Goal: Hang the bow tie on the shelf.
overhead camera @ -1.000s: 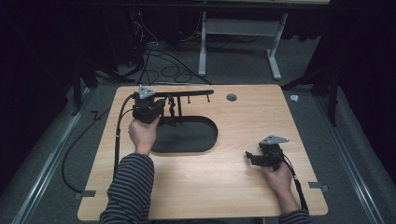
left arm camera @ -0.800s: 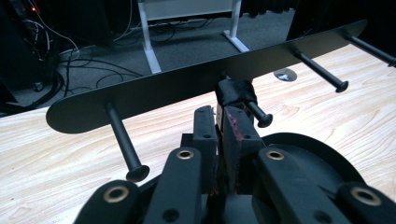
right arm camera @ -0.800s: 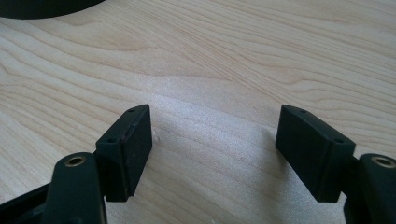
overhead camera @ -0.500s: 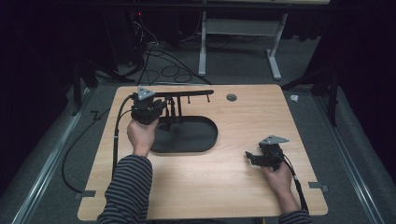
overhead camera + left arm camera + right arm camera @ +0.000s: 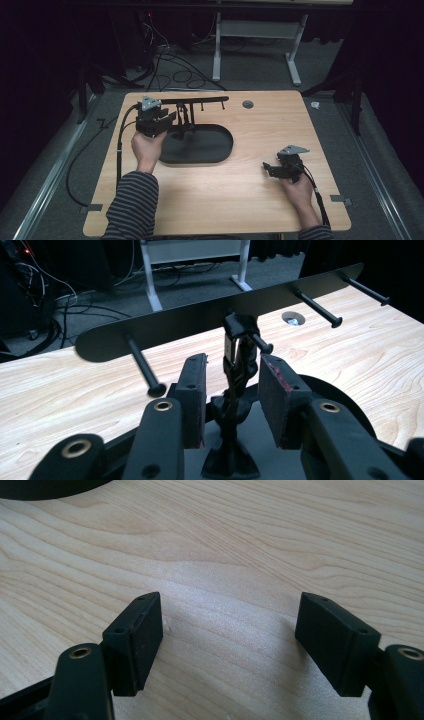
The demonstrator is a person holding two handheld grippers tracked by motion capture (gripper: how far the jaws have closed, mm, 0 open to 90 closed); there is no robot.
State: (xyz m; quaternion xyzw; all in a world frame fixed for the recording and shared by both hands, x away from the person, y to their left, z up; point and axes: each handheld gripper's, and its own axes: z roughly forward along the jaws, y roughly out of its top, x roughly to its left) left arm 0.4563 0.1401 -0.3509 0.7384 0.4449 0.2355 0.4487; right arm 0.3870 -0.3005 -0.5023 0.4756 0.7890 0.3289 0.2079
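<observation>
Since a moment ago the left gripper [image 5: 232, 397] has just been opening its fingers [image 5: 192, 390]; they now stand apart on either side of the stand's [image 5: 197, 145] upright post [image 5: 237, 360], close beside it but not pressing on it. Otherwise the left hand [image 5: 147, 147] has hardly shifted, and the right hand [image 5: 297, 187] sits where it was. That stand is a black oval base lying left of the middle of the wooden surface [image 5: 260, 200], with a post carrying a long bar [image 5: 215, 315] set with pegs. Over at the near right, the right gripper [image 5: 227, 640] rests low over bare wood, fingers wide apart, nothing between them.
</observation>
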